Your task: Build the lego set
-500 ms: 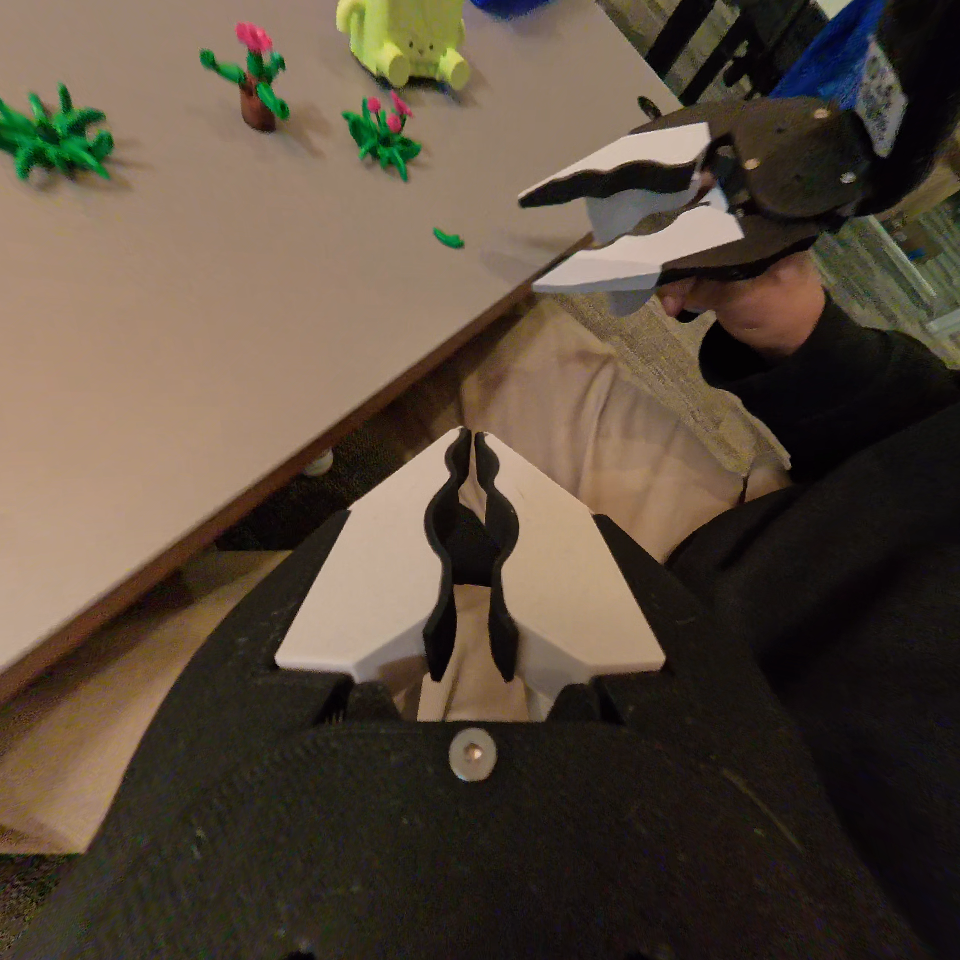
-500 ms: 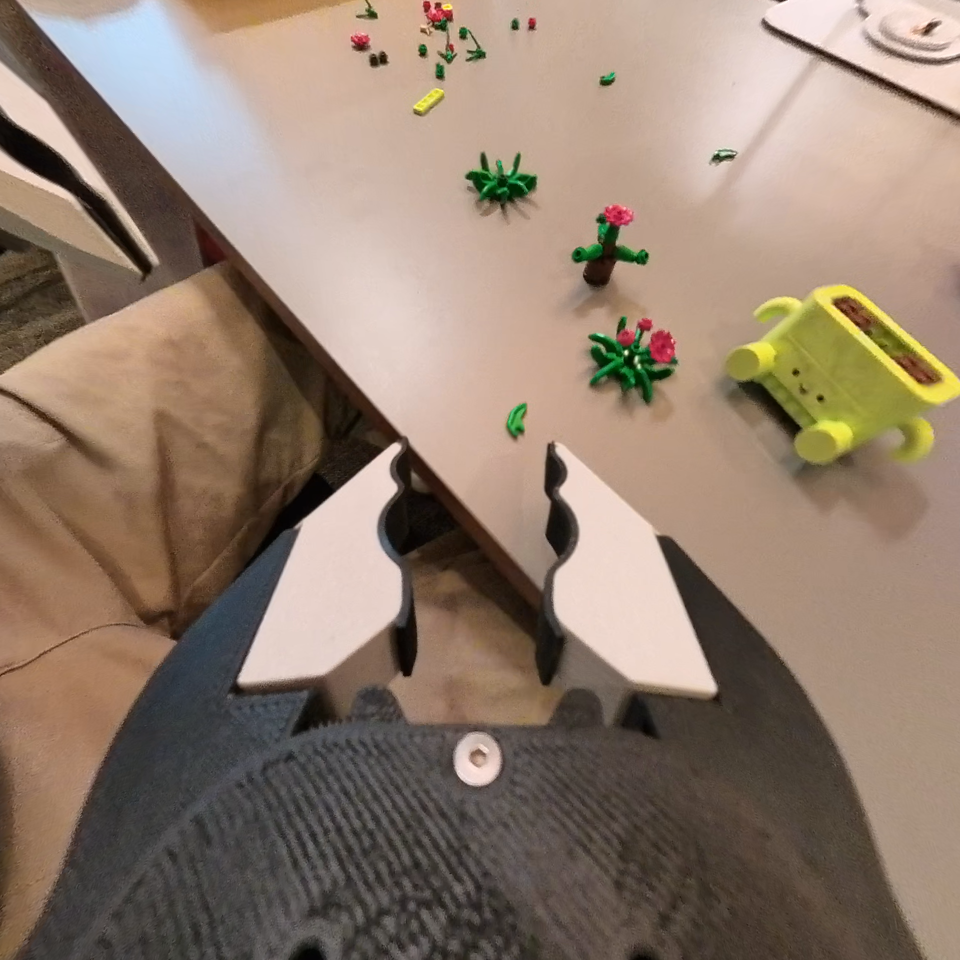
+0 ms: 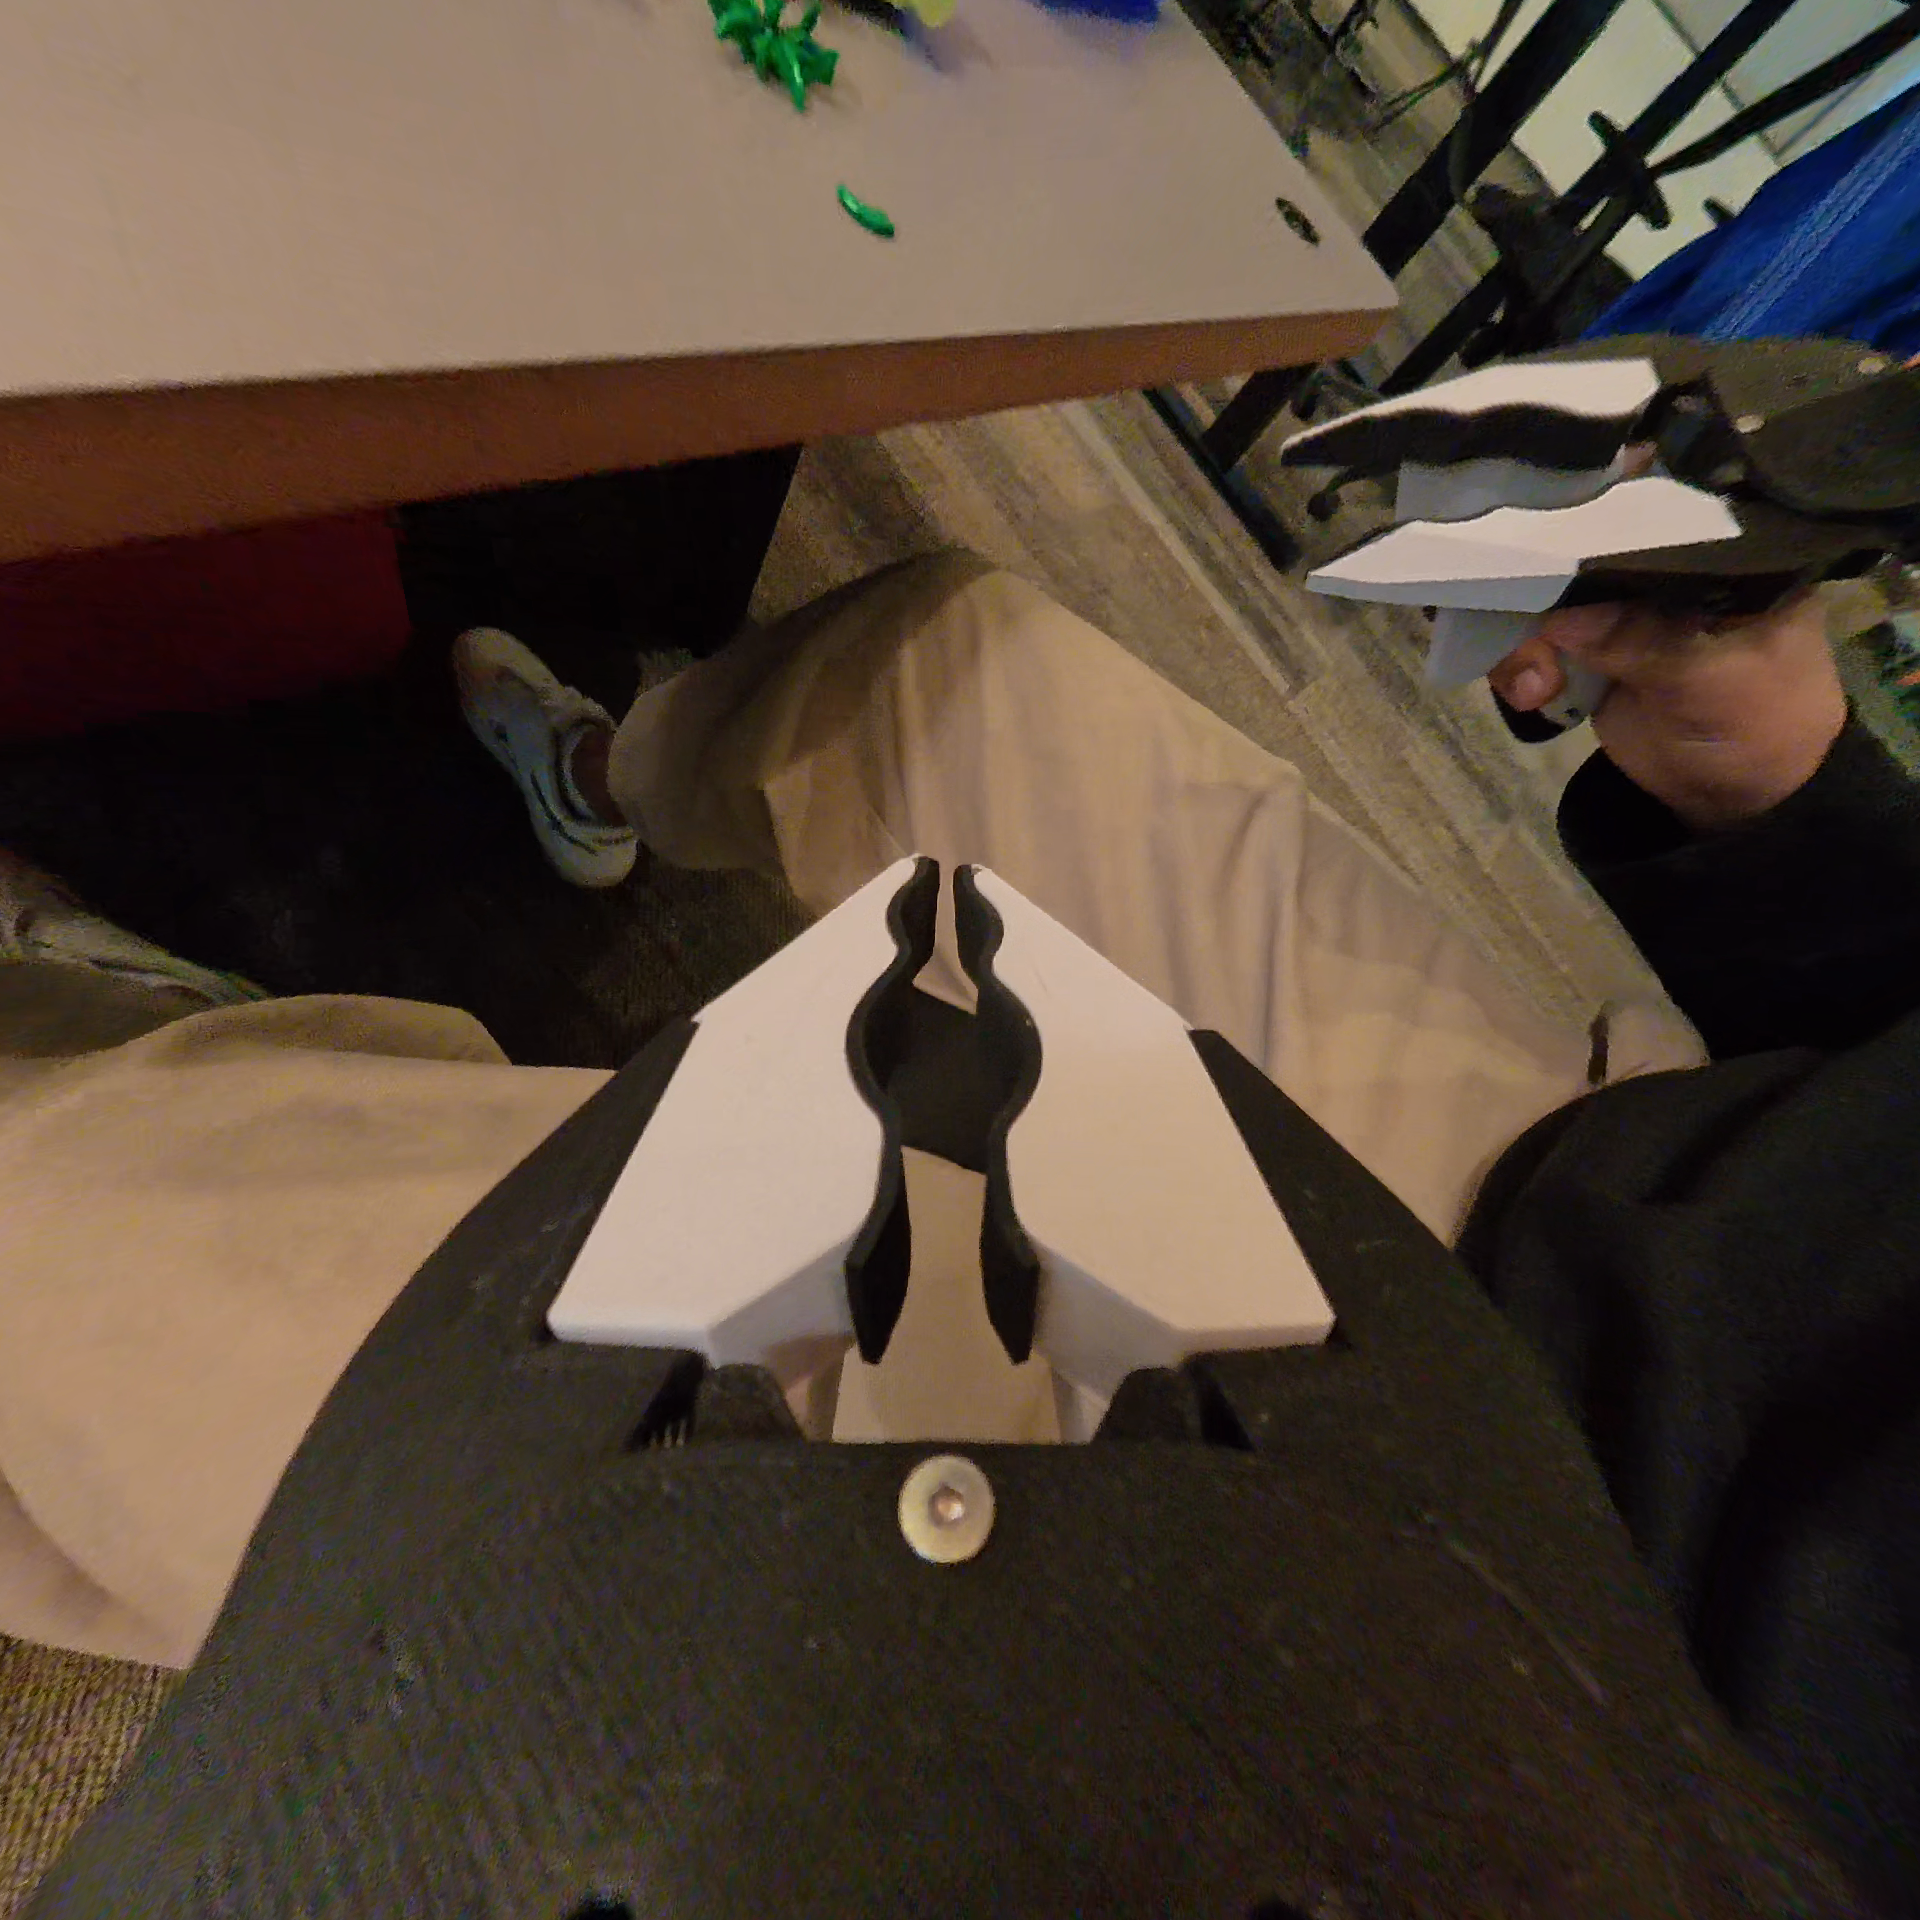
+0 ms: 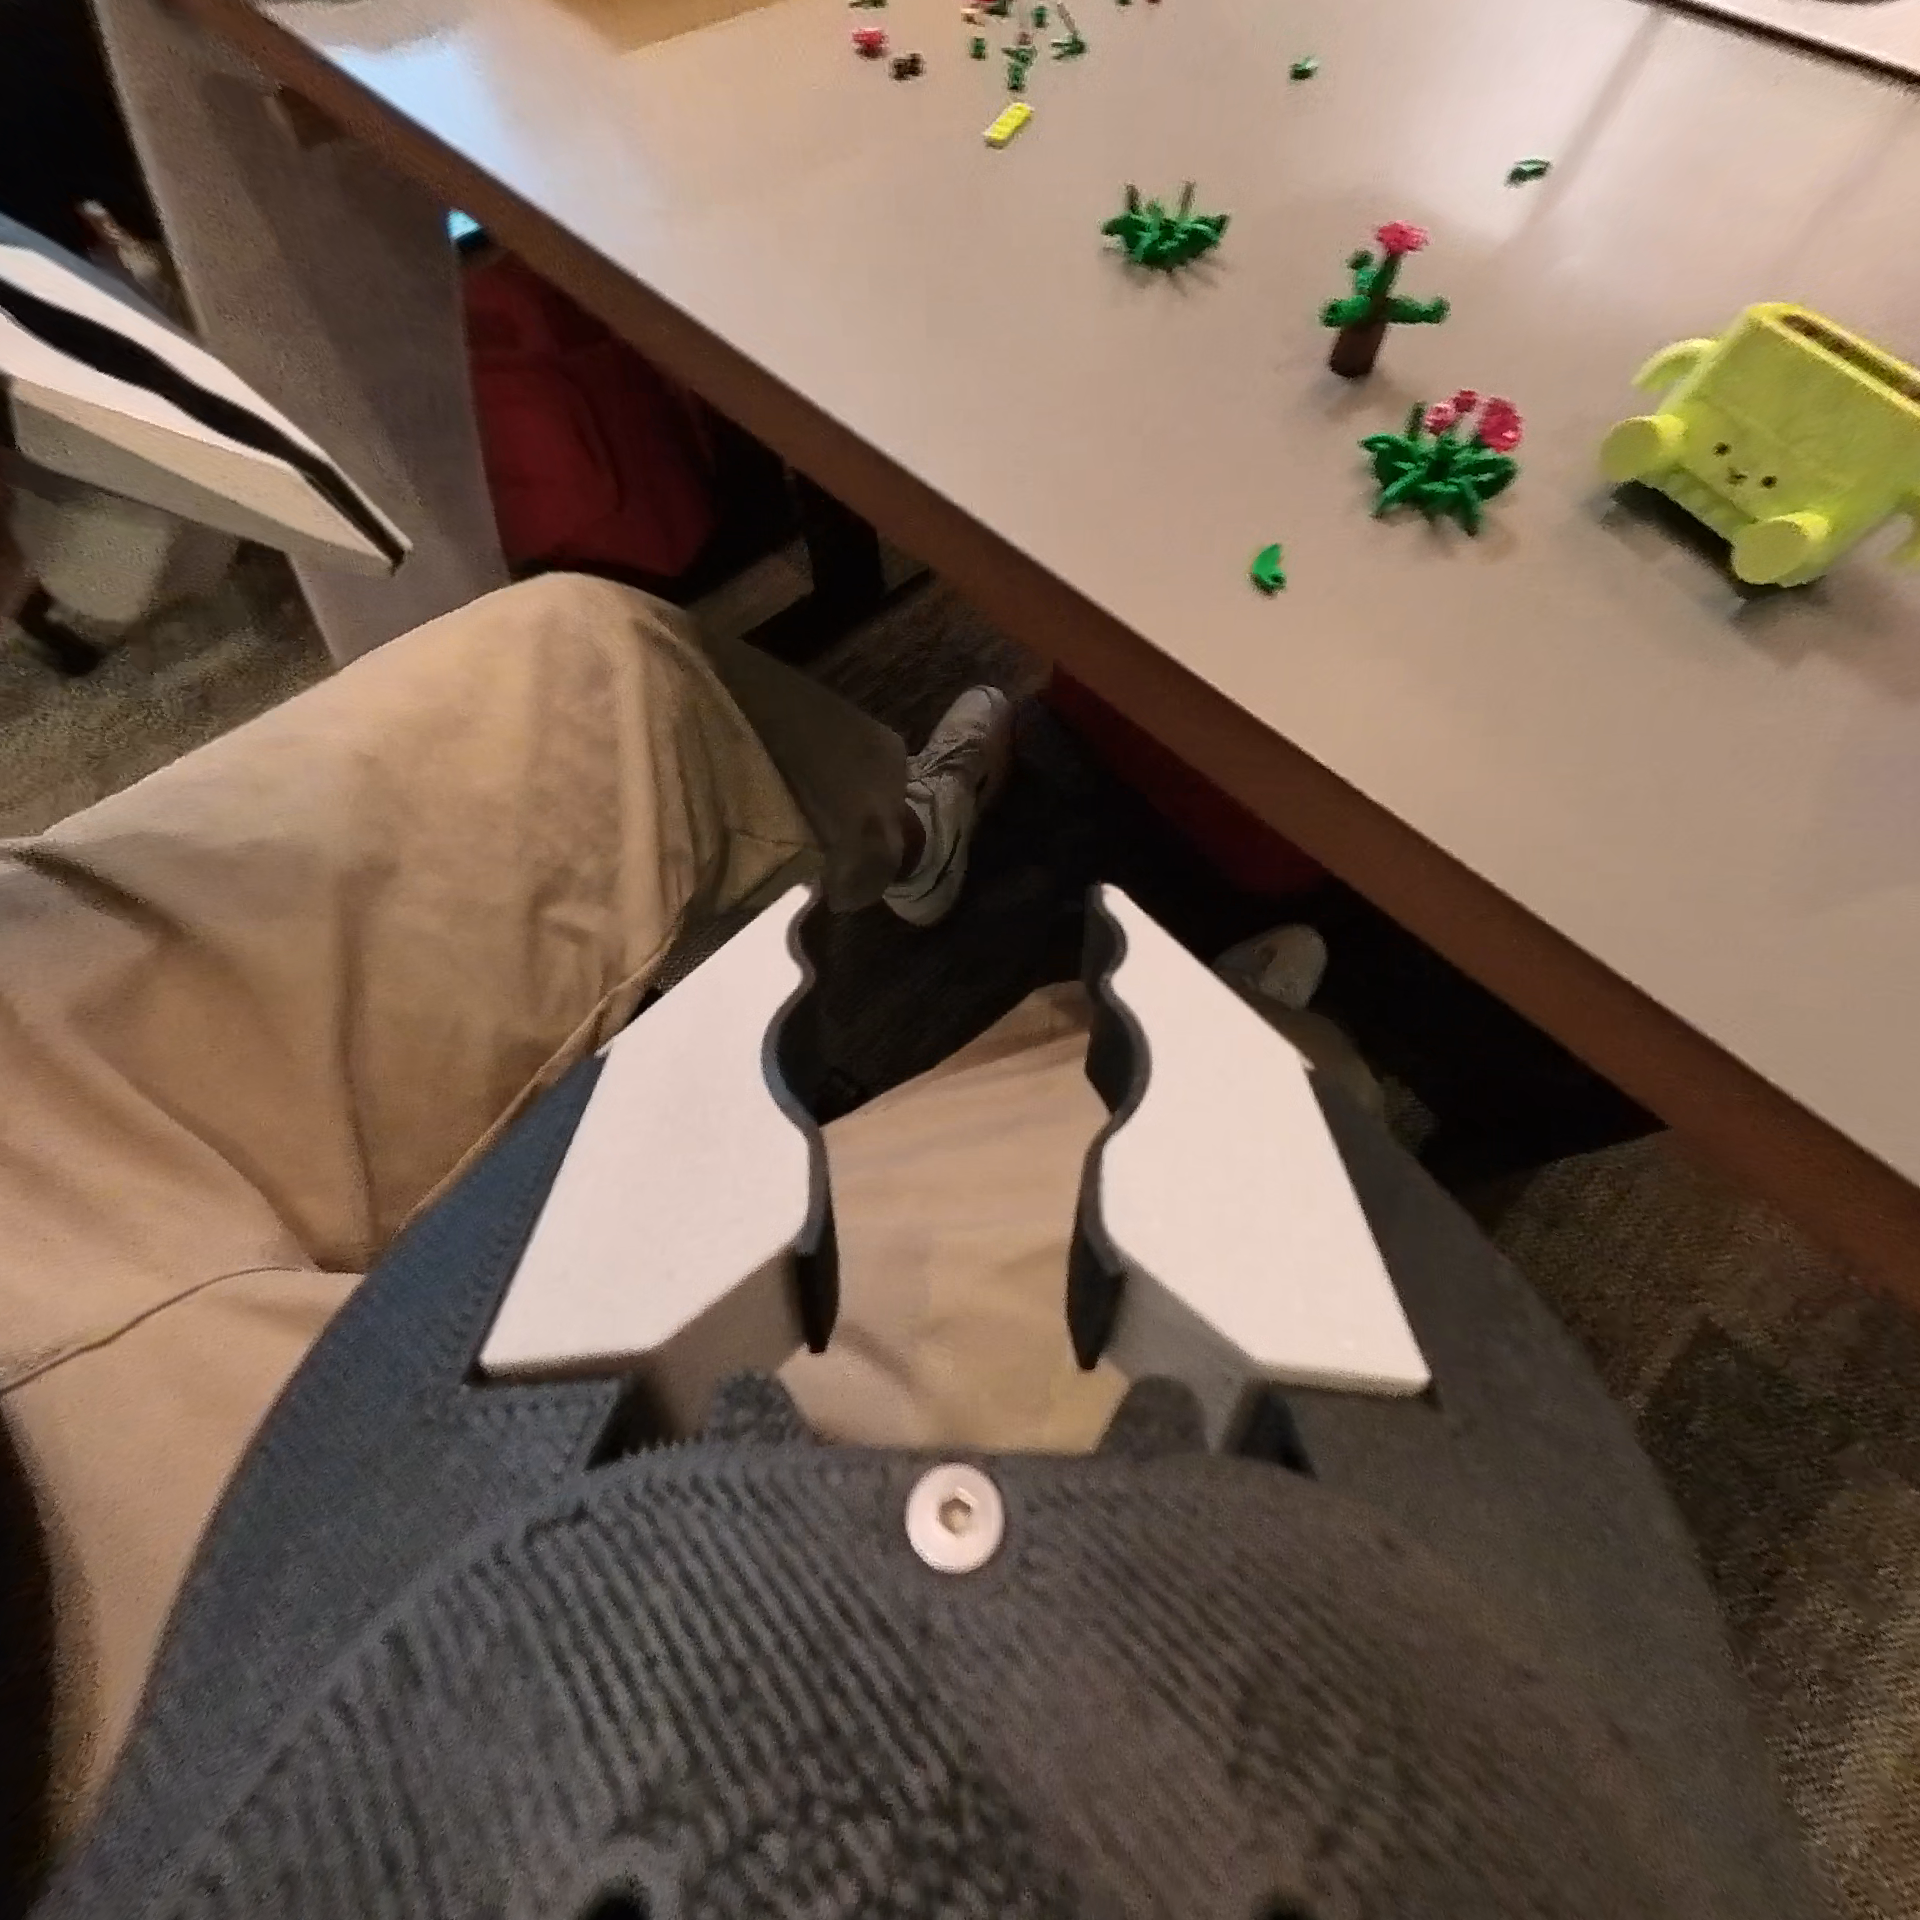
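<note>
- Left gripper (image 3: 937, 873) held low over the person's lap, off the worktop (image 3: 416, 260); jaws together at the tips, nothing between them.
- Right gripper (image 4: 948, 904) also below the worktop edge, above tan trousers (image 4: 364, 831); jaws apart, empty.
- Lego pieces all lie on the worktop, well apart from both grippers.
- Yellow-green block figure (image 4: 1766, 457) near right edge of right wrist view.
- Flower cluster (image 4: 1442, 468) just beside it; potted flower stem (image 4: 1374, 312) behind; green leaf tuft (image 4: 1164, 231) farther left.
- Loose green leaf (image 4: 1268, 569) nearest the worktop edge.
- Small scattered pieces far back, blurred.
</note>
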